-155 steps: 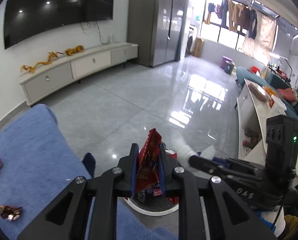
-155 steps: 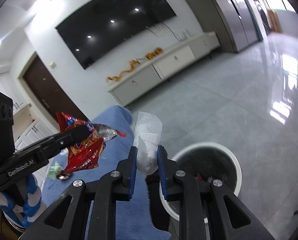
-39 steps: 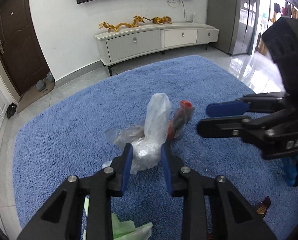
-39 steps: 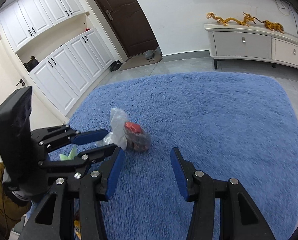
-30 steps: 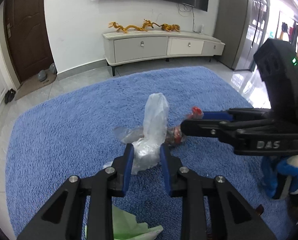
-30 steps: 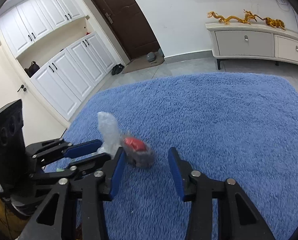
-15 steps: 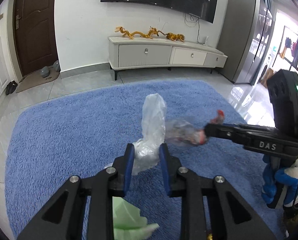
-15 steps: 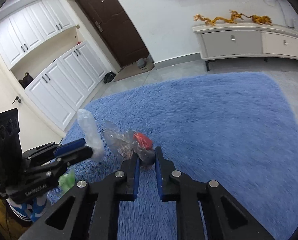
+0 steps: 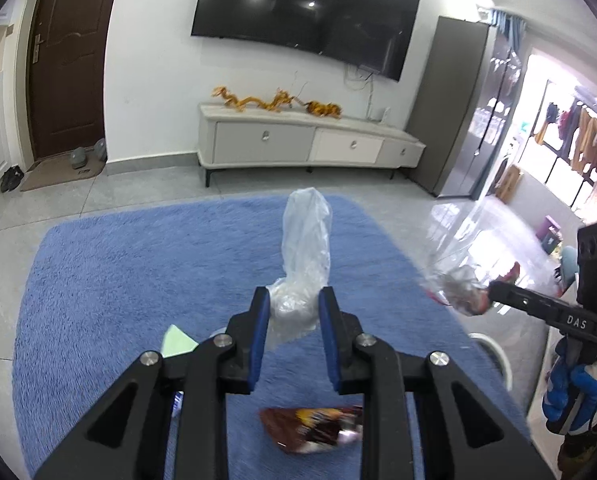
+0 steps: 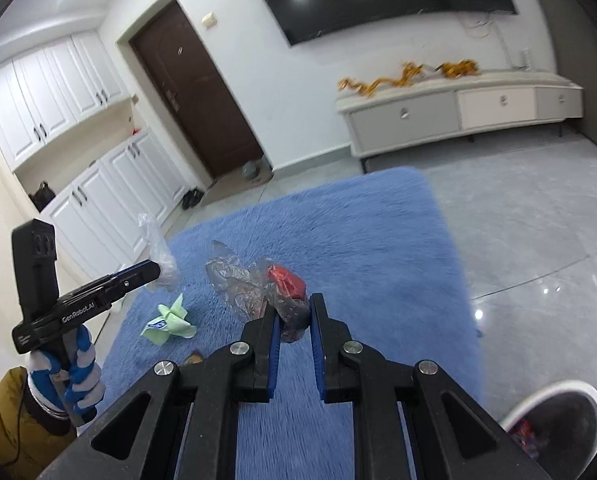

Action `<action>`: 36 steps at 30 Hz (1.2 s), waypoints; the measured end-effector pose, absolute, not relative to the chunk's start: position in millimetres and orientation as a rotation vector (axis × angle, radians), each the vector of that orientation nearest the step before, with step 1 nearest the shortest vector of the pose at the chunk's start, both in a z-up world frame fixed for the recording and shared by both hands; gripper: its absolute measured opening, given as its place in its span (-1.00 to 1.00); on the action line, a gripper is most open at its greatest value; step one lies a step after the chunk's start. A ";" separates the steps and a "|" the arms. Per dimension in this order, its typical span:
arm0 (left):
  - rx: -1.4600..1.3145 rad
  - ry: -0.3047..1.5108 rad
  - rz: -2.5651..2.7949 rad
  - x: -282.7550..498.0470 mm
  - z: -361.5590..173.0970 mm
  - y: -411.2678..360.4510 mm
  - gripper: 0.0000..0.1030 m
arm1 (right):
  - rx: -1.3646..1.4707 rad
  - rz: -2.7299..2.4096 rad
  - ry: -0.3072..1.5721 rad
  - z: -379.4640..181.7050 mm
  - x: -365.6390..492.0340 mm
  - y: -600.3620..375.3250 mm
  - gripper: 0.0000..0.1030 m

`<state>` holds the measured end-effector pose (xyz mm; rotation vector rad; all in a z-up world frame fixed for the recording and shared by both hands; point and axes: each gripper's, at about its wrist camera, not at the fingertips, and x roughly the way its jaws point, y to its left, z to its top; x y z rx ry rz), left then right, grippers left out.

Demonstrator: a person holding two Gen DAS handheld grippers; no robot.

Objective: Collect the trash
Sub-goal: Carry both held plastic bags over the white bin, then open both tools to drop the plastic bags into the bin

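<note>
My left gripper is shut on a clear plastic bag and holds it up above the blue rug. My right gripper is shut on a crumpled clear wrapper with a red piece, also lifted off the rug; it shows at the right of the left wrist view. The left gripper and its bag show at the left of the right wrist view. A green paper scrap and a brown snack wrapper lie on the rug. The white-rimmed trash bin stands at the lower right.
A low TV cabinet with gold dragon ornaments stands against the far wall under a large TV. A brown door and white cupboards are at the left. Glossy grey tile floor lies right of the rug.
Both grippers have risen off the rug with their trash and swung right toward the bin. The right gripper, open a second ago, closed on the red-and-clear wrapper.
</note>
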<state>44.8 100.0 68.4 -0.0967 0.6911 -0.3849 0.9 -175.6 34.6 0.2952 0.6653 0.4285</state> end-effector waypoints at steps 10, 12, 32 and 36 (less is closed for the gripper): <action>-0.099 0.627 -0.491 -4.6 106.3 45.9 -0.55 | 0.395 0.270 0.536 52.9 -97.7 -264.3 -0.74; -0.092 0.622 -0.520 -11.4 110.1 27.7 -0.55 | 0.412 0.229 0.520 51.0 -113.0 -281.9 -0.74; 0.065 0.874 -0.934 -15.9 35.3 -248.7 -0.55 | 0.564 -0.139 0.671 -62.8 -149.9 -406.3 -0.73; 0.074 0.923 -0.996 -16.4 15.9 -280.6 -0.53 | 0.595 -0.166 0.700 -80.1 -148.2 -420.1 -0.69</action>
